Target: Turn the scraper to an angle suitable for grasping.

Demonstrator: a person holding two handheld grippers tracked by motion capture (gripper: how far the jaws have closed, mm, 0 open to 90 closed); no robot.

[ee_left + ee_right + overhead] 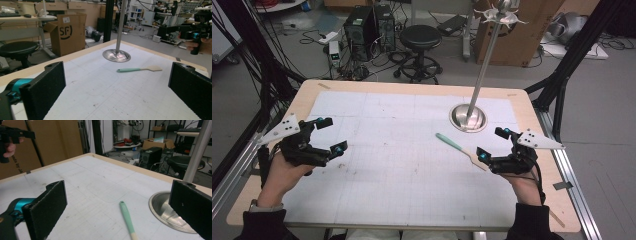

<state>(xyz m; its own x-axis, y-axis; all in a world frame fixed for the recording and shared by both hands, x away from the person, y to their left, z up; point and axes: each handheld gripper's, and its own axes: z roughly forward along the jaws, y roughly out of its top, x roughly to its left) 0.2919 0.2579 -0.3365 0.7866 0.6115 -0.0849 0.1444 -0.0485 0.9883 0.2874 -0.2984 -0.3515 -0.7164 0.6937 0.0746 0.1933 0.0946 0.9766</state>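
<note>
A spatula with a mint-green handle and a pale wooden blade lies flat on the white grid mat, right of centre; it also shows in the left gripper view and in the right gripper view. A metal pole stand with a round steel base rises behind it. My left gripper hovers open at the mat's left side, nothing between its jaws. My right gripper is open just right of the spatula's blade, apart from it. Both hands grip the tools from below.
The pole carries a pronged hook top. Beyond the table's far edge stand a black stool, computer towers and a cardboard box. Black frame legs flank the table's right side.
</note>
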